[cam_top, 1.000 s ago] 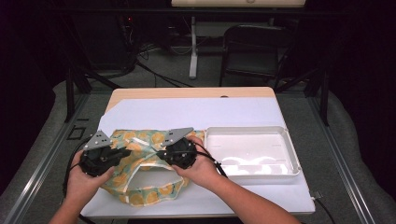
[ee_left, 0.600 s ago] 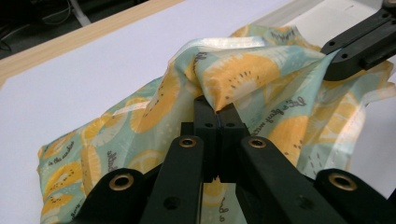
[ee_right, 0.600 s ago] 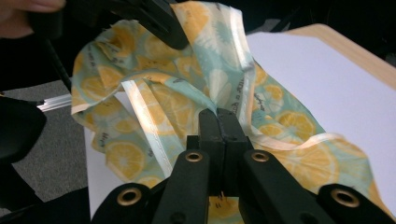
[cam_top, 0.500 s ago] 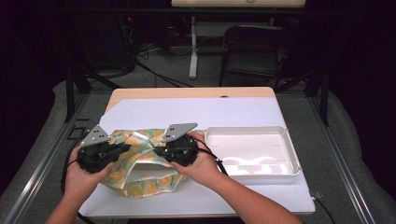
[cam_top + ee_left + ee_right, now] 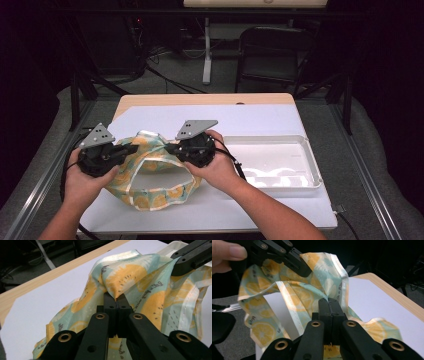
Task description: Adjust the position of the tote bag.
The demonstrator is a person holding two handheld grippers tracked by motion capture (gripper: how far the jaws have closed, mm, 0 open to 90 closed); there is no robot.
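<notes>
- Lemon-print cloth bag (image 5: 150, 175) sits at the near left corner of the desk (image 5: 260, 120), partly raised off the white surface, its mouth gaping toward the person.
- Left claw (image 5: 131, 148), jaws together, is clamped on a fold of the bag's fabric; right claw (image 5: 172, 148) is likewise pinched shut on the white-trimmed rim.
- Step in hand, as I judge it: lifting the bag by two points of its rim to open or spread it. The next move likely calls for drawing the claws apart evenly, keeping both pinches firm so the thin cloth does not slip.
- White tray (image 5: 305, 150) lies along the right edge, just beside the bag, nothing in it.
- Left gripper view gives the printed lettering on the fabric and the pinch itself; the high view gives the tray and the bag's whole outline.
</notes>
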